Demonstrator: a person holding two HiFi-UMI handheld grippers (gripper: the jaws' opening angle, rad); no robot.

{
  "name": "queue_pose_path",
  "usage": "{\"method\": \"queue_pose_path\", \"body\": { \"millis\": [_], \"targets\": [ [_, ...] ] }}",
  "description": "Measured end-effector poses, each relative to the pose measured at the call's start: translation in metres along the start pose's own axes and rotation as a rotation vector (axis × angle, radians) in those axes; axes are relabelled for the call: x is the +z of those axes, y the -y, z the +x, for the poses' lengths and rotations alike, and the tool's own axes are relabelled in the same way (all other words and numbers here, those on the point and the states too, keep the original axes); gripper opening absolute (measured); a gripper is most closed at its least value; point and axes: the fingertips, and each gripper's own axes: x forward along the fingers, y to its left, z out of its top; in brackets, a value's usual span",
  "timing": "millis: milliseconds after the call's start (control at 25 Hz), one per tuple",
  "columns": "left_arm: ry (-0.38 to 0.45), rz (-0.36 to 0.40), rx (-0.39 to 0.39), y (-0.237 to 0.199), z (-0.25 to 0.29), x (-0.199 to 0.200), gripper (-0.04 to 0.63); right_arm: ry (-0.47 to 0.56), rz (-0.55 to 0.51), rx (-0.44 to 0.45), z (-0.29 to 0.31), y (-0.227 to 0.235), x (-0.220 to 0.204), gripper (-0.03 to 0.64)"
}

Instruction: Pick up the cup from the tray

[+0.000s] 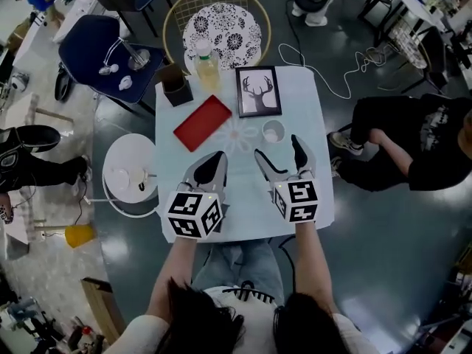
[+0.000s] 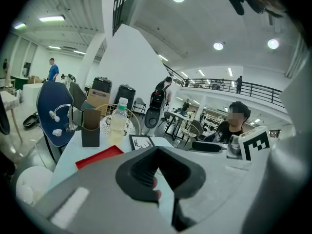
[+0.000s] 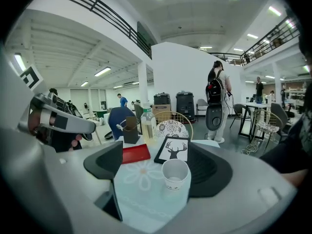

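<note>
A white paper cup [image 1: 273, 132] stands upright on the pale tablecloth [image 1: 243, 220], right of a flat red tray [image 1: 201, 122] and apart from it. My right gripper [image 1: 284, 159] is open just short of the cup. In the right gripper view the cup [image 3: 175, 174] stands ahead between the spread jaws of the right gripper [image 3: 156, 156], nearer the right one, untouched. The tray [image 3: 135, 153] lies bare behind it. My left gripper [image 1: 212, 167] hovers over the table left of the cup, its fingers together and holding nothing. The left gripper [image 2: 158, 173] looks past its jaws at the tray [image 2: 100, 156].
A framed deer picture [image 1: 258, 91], a bottle of yellowish drink [image 1: 207, 66] and a dark box [image 1: 177, 85] stand along the table's far side. A round wicker chair [image 1: 221, 26] is beyond, a white stool [image 1: 129, 174] at left, a seated person [image 1: 413, 142] at right.
</note>
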Motion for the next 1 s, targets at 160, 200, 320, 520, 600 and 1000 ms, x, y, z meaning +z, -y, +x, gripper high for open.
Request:
{"method": "queue_pose_path", "body": {
  "millis": [160,200,320,520,600,1000],
  "targets": [
    [0.029,0.007,-0.021,0.013,-0.019,0.01,0.0,0.02,-0.008,0.037,-0.022,-0.023,0.012,0.39],
    [0.04,0.01,-0.029,0.017,-0.025,0.013,0.0,0.031,-0.016,0.04,-0.029,-0.028,0.017,0.369],
    [0.068,0.025,-0.053,0.029,-0.039,0.023,0.0,0.045,-0.073,0.013,-0.049,-0.037,0.029,0.349],
    [0.1,-0.017,-0.094,0.045,-0.072,0.031,0.0,0.059,-0.064,-0.015,-0.083,-0.055,0.042,0.306],
    [0.095,0.01,-0.104,0.053,-0.08,0.03,0.0,0.056,-0.046,-0.045,-0.097,-0.058,0.044,0.287],
    [0.084,0.049,-0.134,0.073,-0.107,0.017,0.0,0.091,0.042,-0.073,-0.135,-0.085,0.039,0.14]
  ]
}}
